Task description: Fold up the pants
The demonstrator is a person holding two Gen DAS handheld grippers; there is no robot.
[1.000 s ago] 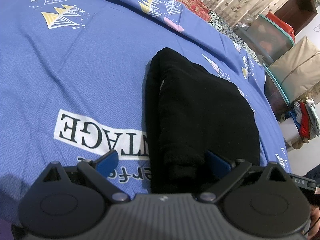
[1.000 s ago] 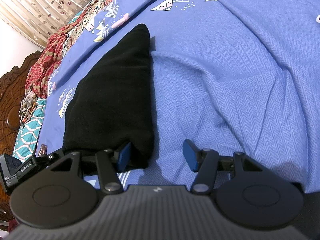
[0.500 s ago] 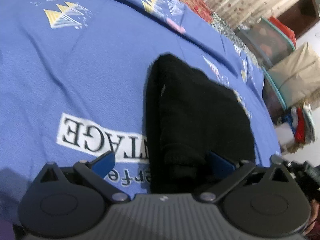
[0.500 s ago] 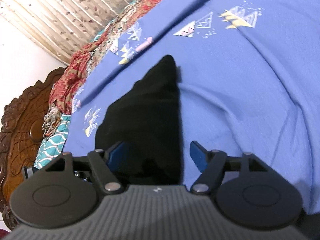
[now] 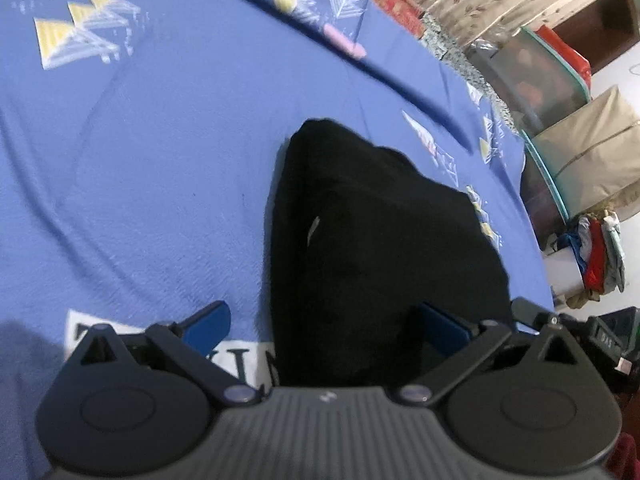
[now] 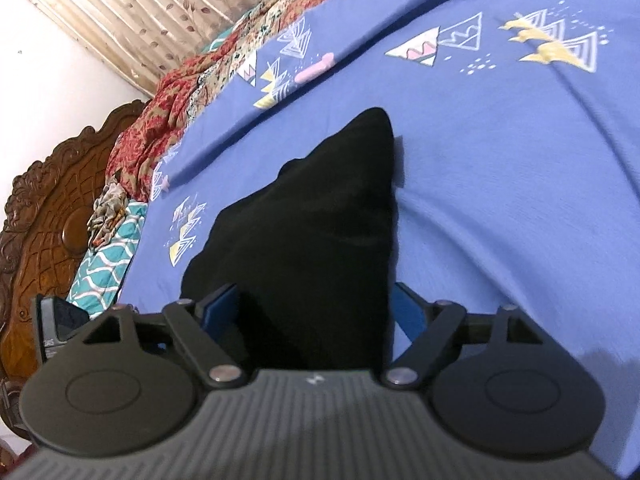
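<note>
The black pants (image 5: pixel 380 248) lie folded into a compact bundle on the blue bedsheet (image 5: pixel 160 160) of the bed, tapering to a corner at the far end. The left tool (image 5: pixel 324 326) stands wide open, its near edge of the bundle sitting between the 2 blue pads (image 5: pixel 208 326) without being pinched. The right tool (image 6: pixel 316 312) straddles the opposite end of the pants (image 6: pixel 312 232); its jaws are opening, cloth between them but not pressed (the picture is blurred). A carved wooden headboard (image 6: pixel 44 216) and a red patterned blanket (image 6: pixel 168 108) lie beyond the sheet (image 6: pixel 500 160).
</note>
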